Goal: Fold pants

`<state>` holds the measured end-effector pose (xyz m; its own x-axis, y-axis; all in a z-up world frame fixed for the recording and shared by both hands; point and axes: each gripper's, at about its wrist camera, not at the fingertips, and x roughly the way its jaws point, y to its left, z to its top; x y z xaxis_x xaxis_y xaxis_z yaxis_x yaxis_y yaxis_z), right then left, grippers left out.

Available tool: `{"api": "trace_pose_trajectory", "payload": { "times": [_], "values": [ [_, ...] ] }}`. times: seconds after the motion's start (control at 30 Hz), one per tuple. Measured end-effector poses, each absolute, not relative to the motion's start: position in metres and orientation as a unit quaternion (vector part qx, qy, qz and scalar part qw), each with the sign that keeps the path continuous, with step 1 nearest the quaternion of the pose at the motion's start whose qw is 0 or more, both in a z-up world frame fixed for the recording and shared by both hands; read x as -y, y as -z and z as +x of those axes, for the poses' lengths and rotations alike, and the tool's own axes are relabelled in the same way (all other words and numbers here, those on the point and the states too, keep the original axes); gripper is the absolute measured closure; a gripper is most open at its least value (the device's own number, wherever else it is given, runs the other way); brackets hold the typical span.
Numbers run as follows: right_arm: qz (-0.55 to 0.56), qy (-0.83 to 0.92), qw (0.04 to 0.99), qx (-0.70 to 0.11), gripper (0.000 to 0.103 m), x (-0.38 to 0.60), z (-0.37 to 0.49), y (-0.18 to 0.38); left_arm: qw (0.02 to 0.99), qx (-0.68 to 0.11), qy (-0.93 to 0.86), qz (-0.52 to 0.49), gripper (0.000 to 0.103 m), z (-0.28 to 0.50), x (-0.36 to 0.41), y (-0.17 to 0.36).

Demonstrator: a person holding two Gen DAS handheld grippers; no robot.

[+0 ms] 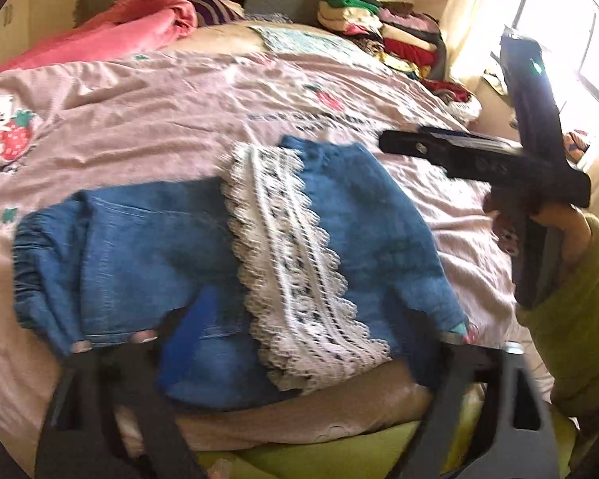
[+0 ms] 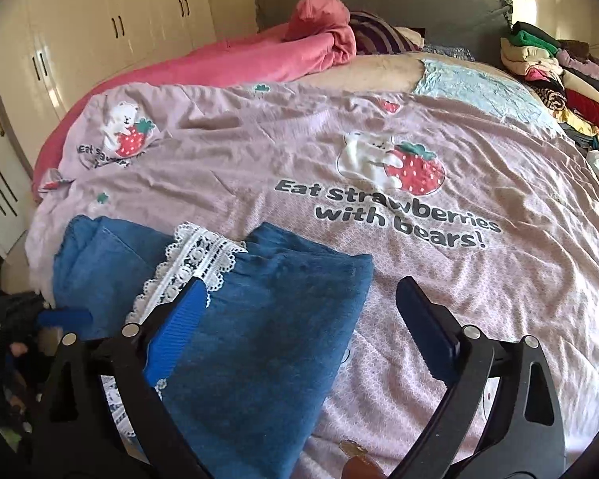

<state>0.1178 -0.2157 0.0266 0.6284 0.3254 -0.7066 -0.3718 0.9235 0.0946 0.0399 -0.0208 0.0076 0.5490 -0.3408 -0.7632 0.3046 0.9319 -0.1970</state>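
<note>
hovering over the bed, i had both tongs off the cloth. my left gripper [image 1: 299, 331] stood wide open above the folded blue pants [image 1: 147, 255], nothing pinched between its fingers. my right gripper [image 2: 299, 311] was just as wide, its blue pad over the denim's near edge, jaws not clamping anything. the pants [image 2: 259, 319] lay folded at the near edge of the pink strawberry bedspread [image 2: 379, 207], with a white lace strip [image 1: 295, 263] running across the denim. from the left view my right hand [image 1: 567, 231], in a green sleeve [image 1: 579, 319], held its tool up to the side, apart from the pants. a clothes pile [image 2: 559, 76] sat at the far right corner, a pink blanket [image 2: 259, 56] near the headboard.
</note>
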Motion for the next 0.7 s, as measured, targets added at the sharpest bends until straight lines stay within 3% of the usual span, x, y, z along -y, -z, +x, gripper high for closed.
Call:
{"api": "trace_pose_trajectory", "payload": {
  "times": [0.7],
  "values": [
    [-0.082,-0.276,0.886,-0.363,0.009,0.142,0.108,-0.059,0.904,-0.419,0.075,-0.039,0.01,0.025,-0.048,-0.023]
  ]
}}
